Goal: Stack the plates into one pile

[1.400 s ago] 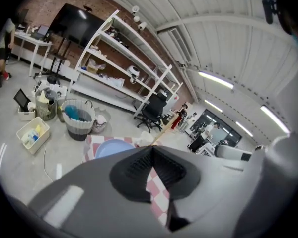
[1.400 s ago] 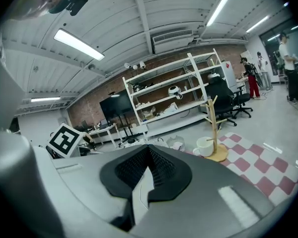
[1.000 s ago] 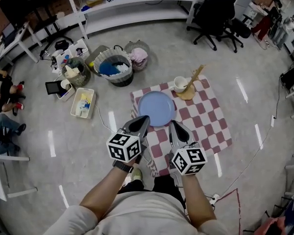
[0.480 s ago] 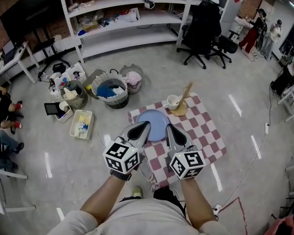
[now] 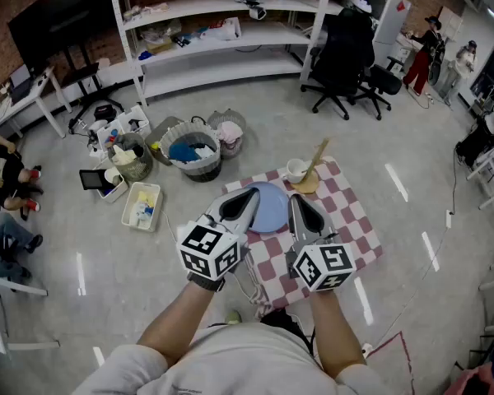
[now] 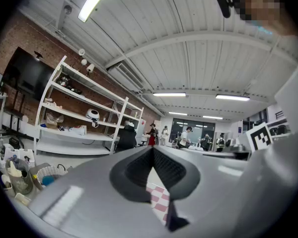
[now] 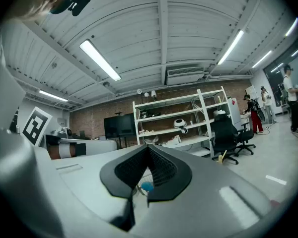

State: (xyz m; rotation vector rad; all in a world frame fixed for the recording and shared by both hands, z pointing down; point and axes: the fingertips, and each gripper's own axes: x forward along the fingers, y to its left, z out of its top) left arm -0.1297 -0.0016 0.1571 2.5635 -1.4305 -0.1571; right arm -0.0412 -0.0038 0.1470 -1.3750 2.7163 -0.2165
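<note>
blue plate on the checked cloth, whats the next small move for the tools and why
Probably dip both tools toward the blue plate and open them: the left tool and right tool are shut and empty, hovering above the checked cloth, pointing out across the room.

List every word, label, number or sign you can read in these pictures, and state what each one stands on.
Readable words or numbers: none.
Coded patterns, not text: black-and-white square markers on the cubes of the left gripper and right gripper.
Too small to read: any print on the goods on the white metal shelves.
No print visible: round blue plate, red-and-white checked cloth.
</note>
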